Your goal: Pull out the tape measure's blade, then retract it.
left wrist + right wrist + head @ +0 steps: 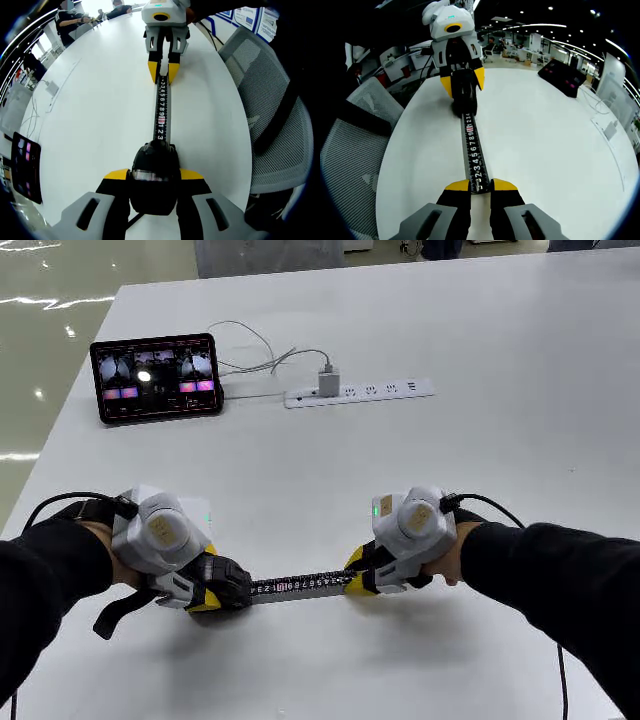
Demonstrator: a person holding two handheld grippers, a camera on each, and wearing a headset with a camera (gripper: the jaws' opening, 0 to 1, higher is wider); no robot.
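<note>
Left tool (pixel 155 174) is clamped on the black tape measure case (pixel 152 160), yellow-tipped jaws pressed vs. its sides, case down on the table (pixel 480 440). Right tool (pixel 480 186) pinches the free end of the blade (pixel 471 145), jaws nearly together w/ the strip btwn them. Blade is out, running straight and low over the table from case to right tool, numbers up. In head view both tools sit near the table's front edge, facing each other. Further back on the table: a tablet (pixel 157 377), screen lit, at left; a white power strip (pixel 360 392) w/ a charger (pixel 329 379) plugged in, cable looping toward the tablet. A grey mesh chair (pixel 272 115) stands beside the table.
</note>
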